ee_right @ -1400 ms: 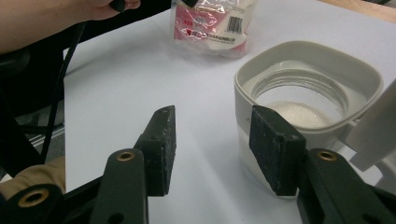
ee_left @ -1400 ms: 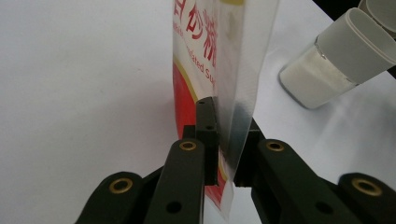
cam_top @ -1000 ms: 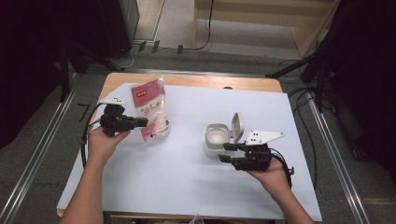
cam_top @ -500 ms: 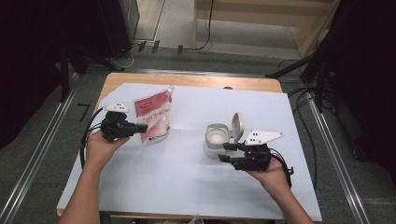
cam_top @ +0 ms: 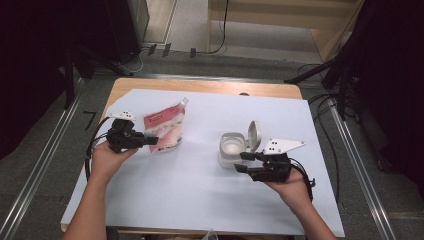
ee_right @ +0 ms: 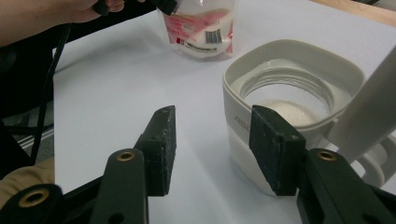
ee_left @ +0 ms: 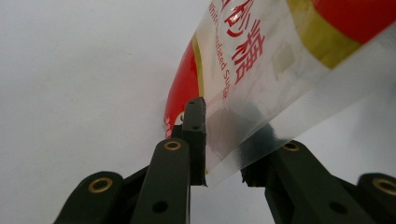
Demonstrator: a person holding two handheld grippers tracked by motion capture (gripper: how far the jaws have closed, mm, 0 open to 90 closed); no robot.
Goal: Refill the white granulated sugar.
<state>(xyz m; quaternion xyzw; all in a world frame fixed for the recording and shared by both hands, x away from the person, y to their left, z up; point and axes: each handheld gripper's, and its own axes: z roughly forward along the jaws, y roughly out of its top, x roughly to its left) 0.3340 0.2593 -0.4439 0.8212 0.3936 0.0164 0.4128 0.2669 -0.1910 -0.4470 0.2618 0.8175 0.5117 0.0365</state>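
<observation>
A red and clear sugar bag [cam_top: 165,131] lies tilted on the white sheet at the left. My left gripper [cam_top: 152,141] is at its lower left corner. In the left gripper view the bag's clear edge [ee_left: 261,60] hangs between the jaws of the left gripper [ee_left: 224,154], which have just been opening and stand a little apart from the film. A white square container [cam_top: 233,148] with its lid [cam_top: 254,135] flipped up sits right of centre, with white grains inside [ee_right: 289,109]. My right gripper [ee_right: 212,140] stands open just in front of it, nothing between its pads.
The white sheet [cam_top: 200,200] covers most of a wooden table [cam_top: 200,86]. Metal rails run along both sides on the floor, and cables lie beyond the far edge. In the right gripper view the other hand [ee_right: 46,14] and the bag [ee_right: 201,28] show farther off.
The bag has tipped over from more upright, its top swinging right and down toward the sheet, as the left gripper sank a little. The right gripper and container stayed put.
</observation>
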